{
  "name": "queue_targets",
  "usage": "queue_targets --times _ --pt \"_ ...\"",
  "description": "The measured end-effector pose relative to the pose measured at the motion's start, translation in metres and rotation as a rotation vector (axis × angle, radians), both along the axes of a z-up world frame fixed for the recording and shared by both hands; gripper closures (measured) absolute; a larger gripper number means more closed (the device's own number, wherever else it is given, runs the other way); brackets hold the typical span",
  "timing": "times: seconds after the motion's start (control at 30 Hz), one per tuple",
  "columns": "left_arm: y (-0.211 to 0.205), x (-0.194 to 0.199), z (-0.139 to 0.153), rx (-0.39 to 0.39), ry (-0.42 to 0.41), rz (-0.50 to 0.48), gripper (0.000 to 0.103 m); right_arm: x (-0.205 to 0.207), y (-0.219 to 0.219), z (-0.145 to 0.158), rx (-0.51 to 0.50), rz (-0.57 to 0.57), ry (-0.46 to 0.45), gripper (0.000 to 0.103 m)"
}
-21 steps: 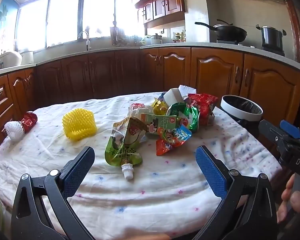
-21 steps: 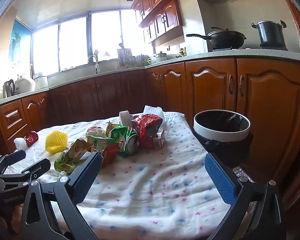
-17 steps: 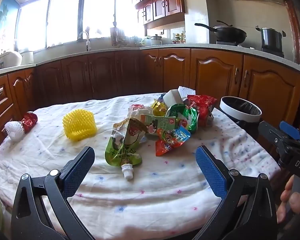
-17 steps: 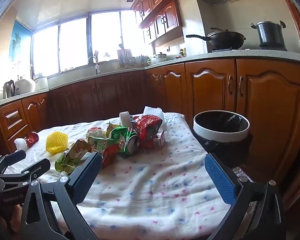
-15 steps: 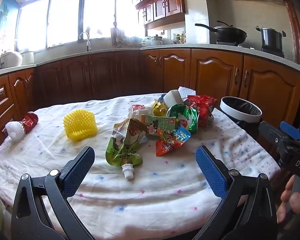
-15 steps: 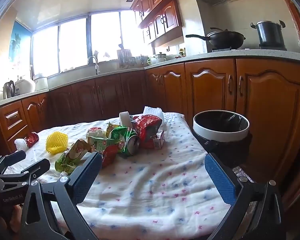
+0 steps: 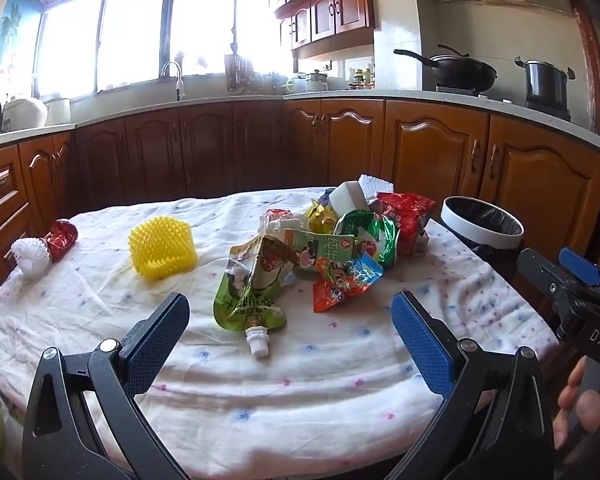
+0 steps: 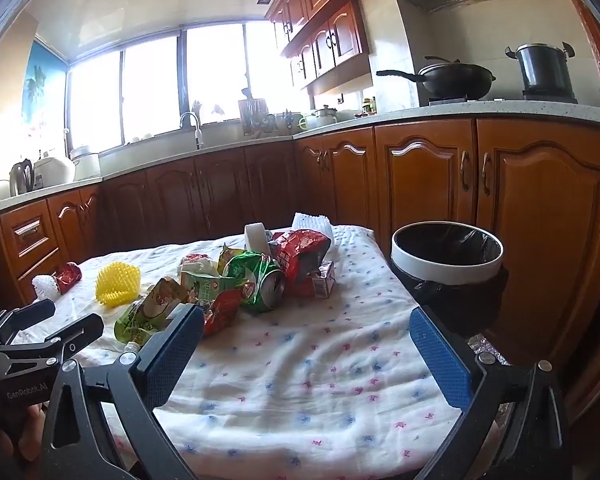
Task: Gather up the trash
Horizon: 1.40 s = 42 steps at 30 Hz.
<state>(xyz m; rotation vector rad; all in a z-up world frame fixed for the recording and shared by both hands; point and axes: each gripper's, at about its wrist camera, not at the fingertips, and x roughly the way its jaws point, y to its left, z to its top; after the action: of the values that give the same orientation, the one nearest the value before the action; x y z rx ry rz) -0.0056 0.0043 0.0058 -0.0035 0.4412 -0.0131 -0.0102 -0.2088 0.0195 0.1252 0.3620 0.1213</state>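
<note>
While nothing is yet gripped, the left wrist view shows the left gripper point(image 7: 286, 334) spread wide and empty above the near edge of the cloth-covered table point(image 7: 260, 396). Straight ahead lies a green spouted pouch point(image 7: 248, 300), its white cap toward the camera. Behind it sits the main heap: a green drink carton point(image 7: 320, 250), an orange-and-blue snack wrapper point(image 7: 346, 278), a crushed green can point(image 7: 374, 236) and a red snack bag point(image 7: 406, 210). Well apart to the left rest a yellow spiky foam net point(image 7: 160, 248) and a red wrapper point(image 7: 62, 238) touching a white foam net point(image 7: 30, 256). The lined trash bin point(image 7: 482, 224) stands just beyond the table's right edge.

From the right wrist view, the right gripper point(image 8: 304, 346) is likewise spread and holding nothing, hovering over bare cloth. The bin's black liner looks empty as far as can be seen, so I judge the collecting hardly begun: every piece is left to carry over.
</note>
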Motion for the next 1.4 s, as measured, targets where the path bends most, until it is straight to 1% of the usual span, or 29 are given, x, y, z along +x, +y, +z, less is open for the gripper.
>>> queue_targets --times 0.3,1.1,1.13,1.4 --pt "0.0023 0.0007 -0.0022 -0.004 0.002 -0.002 0.000 -0.0008 0.0015 -0.0005 -0.001 0.002 -0.004 0.000" --pt "-0.0070 -0.0021 -0.0017 0.001 0.001 -0.006 0.000 -0.0028 0.0039 0.0009 0.003 0.015 -0.014 0.000" --pt "-0.0003 -0.0019 -0.0006 -0.004 0.002 -0.005 0.000 -0.0031 0.0038 0.0009 0.004 0.015 -0.014 0.000" --pt "0.0005 -0.0007 -0.0015 -0.004 0.006 -0.007 0.000 -0.0032 0.0044 0.0010 0.009 0.016 -0.014 0.000"
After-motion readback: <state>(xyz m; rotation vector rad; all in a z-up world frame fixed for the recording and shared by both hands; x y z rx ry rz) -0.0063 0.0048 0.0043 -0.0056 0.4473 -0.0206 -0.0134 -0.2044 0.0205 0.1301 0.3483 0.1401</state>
